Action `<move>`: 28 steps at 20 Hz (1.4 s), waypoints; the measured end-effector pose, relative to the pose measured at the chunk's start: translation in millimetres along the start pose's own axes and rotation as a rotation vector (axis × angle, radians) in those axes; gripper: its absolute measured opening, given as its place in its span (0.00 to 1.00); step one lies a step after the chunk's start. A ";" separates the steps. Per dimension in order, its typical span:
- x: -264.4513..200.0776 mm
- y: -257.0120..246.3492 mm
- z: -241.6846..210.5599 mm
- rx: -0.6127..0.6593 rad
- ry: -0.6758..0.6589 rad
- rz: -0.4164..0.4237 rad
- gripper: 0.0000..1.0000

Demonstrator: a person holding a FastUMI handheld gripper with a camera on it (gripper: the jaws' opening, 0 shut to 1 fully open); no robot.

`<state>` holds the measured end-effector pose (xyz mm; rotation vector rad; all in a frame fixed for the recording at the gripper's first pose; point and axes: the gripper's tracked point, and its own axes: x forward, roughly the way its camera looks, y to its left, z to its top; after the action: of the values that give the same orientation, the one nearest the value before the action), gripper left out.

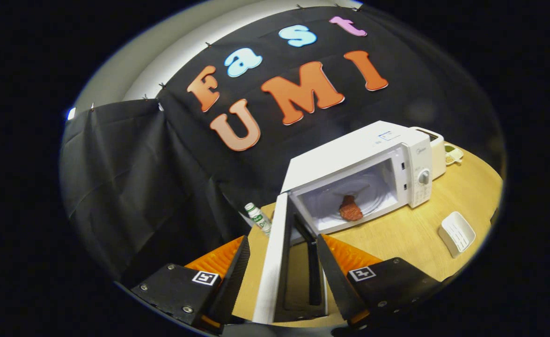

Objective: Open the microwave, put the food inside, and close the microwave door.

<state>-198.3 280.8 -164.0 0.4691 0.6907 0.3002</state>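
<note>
- Far left, just beyond the fingers, a small bottle (258, 218) stands on the wooden table (410, 234) close to the hinge side of the door. If the door gets shoved wide instead of shut, I'd guess that bottle goes over.
- The gripper (282, 269) has its fingers spread, one on each side of the open microwave door (275, 262). The door's edge sits in the gap between them. Can't tell if either finger actually touches it, so I'm not calling it a grip.
- Risk here: if only one finger pushes, the door could slide off it or swing partway and bounce back unlatched.
- Further right, the microwave (349, 159) is wide open and the food (350, 209), a reddish chunk, already sits inside on the turntable. It looks near the front, so a hard slam might jolt it.
- Looks like closing is the only step left.
- Right of the microwave, a white dish (457, 232) lies on the table, well clear of the door's swing. Beyond the microwave there's another white appliance (436, 150), also out of the way.
</note>
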 end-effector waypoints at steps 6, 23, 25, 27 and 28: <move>11.1 68.9 -86.1 -0.089 0.216 0.143 0.70; -4.2 -62.0 -104.7 -0.171 0.344 -0.228 0.02; -0.9 -81.5 -95.7 -0.151 0.323 -0.258 0.03; 1.4 -105.1 -80.1 -0.179 0.280 -0.299 0.03; 3.3 -119.1 -73.2 -0.193 0.263 -0.325 0.03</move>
<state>-231.7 203.4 -275.4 0.1289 0.9702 0.1197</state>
